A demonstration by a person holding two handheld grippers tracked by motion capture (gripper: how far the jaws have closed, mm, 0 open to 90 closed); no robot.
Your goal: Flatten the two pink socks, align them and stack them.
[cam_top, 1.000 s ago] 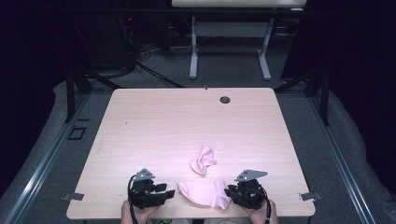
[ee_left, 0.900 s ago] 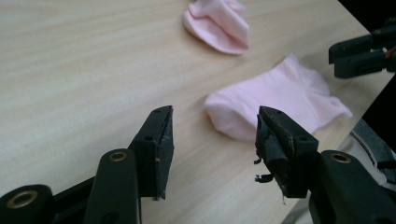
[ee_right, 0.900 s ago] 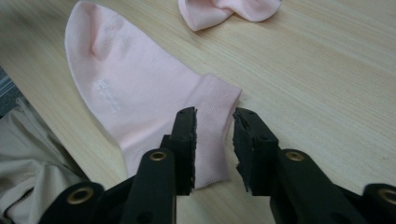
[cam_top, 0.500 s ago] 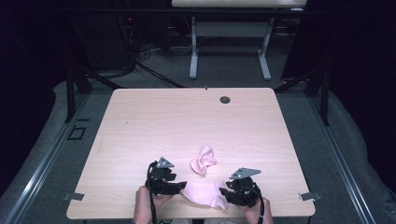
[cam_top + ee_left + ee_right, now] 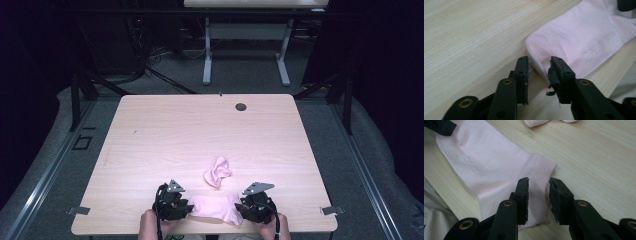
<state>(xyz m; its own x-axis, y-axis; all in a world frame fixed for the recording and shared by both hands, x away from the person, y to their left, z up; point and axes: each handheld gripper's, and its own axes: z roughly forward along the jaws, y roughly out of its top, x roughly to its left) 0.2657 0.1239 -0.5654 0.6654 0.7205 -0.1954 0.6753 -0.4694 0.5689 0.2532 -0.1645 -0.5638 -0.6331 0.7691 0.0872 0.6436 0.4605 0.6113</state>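
A pale pink sock (image 5: 215,206) lies flat near the table's front edge, between my two grippers. My left gripper (image 5: 187,207) is at its left end. In the left gripper view the jaws (image 5: 539,61) have just been closing and stand a little apart, with the sock's rounded end (image 5: 579,37) lying between them. My right gripper (image 5: 242,210) is at the sock's other end; its jaws (image 5: 539,182) have also just been closing and stand slightly apart over the ribbed cuff (image 5: 494,170). A second pink sock (image 5: 218,171) sits crumpled just beyond.
The light wooden table (image 5: 200,130) has a dark round grommet (image 5: 241,106) near its far edge. The front edge runs right below both hands. Pale clothing (image 5: 434,220) hangs past that edge. Another table's legs (image 5: 206,55) stand on the floor behind.
My left gripper has moved right from the bare table up to the flat sock's left end. The right gripper has stayed at the other end. The sock now lies stretched out between them.
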